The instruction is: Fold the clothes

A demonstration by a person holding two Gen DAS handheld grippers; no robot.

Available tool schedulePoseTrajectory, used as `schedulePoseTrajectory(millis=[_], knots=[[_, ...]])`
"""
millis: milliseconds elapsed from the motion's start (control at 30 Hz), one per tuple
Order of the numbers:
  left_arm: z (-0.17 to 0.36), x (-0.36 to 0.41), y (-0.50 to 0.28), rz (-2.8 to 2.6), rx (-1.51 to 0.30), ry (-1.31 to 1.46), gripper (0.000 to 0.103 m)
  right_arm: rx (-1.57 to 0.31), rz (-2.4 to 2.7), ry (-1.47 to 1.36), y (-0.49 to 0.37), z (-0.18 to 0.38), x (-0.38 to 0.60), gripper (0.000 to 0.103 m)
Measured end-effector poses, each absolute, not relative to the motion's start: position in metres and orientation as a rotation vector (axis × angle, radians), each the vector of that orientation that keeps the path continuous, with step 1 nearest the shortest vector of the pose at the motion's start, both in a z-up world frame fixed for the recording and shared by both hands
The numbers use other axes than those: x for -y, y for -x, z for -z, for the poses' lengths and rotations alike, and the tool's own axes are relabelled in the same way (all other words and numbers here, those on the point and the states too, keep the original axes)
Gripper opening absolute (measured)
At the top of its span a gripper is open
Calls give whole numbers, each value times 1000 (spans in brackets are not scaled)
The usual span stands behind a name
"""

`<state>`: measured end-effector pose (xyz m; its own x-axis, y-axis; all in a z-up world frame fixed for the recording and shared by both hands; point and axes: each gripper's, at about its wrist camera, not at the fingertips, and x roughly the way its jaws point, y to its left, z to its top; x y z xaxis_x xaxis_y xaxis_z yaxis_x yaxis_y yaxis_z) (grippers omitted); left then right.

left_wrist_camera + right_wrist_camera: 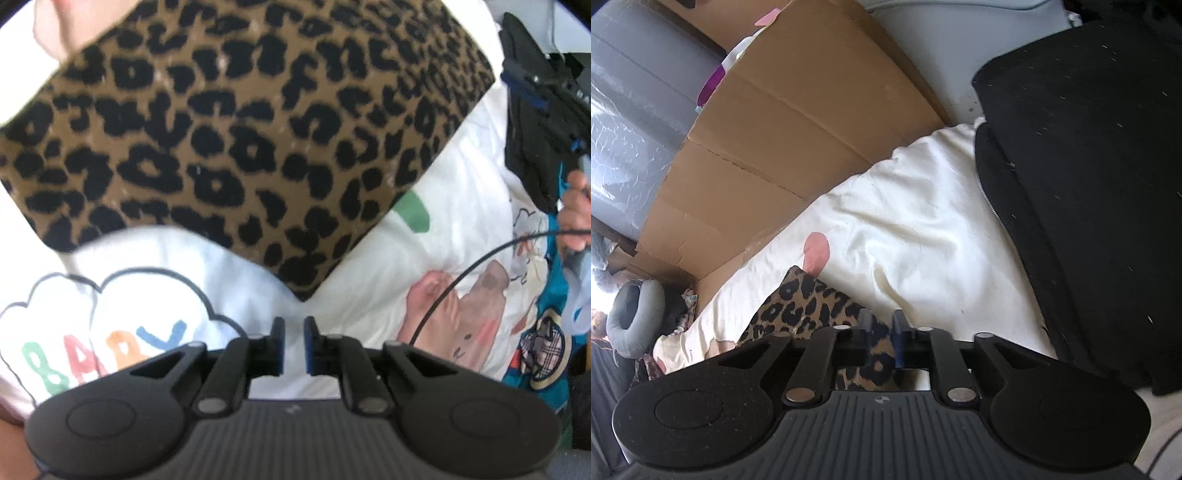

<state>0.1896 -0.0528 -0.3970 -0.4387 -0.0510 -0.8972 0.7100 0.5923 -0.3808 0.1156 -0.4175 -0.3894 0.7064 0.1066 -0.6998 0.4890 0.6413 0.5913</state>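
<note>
— What's closest to the left camera?

— The left gripper (294,345), its blue-padded fingers a little apart with nothing between them, hanging over a white printed bedsheet (354,266) with a "BABY" cloud drawing (110,332).

— And the leopard-print garment (236,133)?

— It lies spread on the sheet just beyond those fingertips, one corner pointing toward them.

— The right gripper (881,341)?

— Pinching a fold of the same leopard fabric (809,306) between its jaws. A black garment (1089,184) lies along the sheet's right edge, a cardboard box (783,140) past its far edge.
</note>
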Motion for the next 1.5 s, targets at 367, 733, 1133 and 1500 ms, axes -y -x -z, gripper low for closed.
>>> schedulePoseTrajectory(millis=[367,733,1133,1500], knots=[[347,93,-207,1090,-1604,-521,13,-808,231,-901,-94,396,408,21],[344,130,-230,1142,-1364,-544,31,-832,176,-996,-89,413,396,32],[346,158,-250,1188,-1140,-576,49,-838,139,-1183,-84,442,374,33],[363,169,-261,1190,-1065,-619,57,-810,119,-1285,-88,460,365,35]])
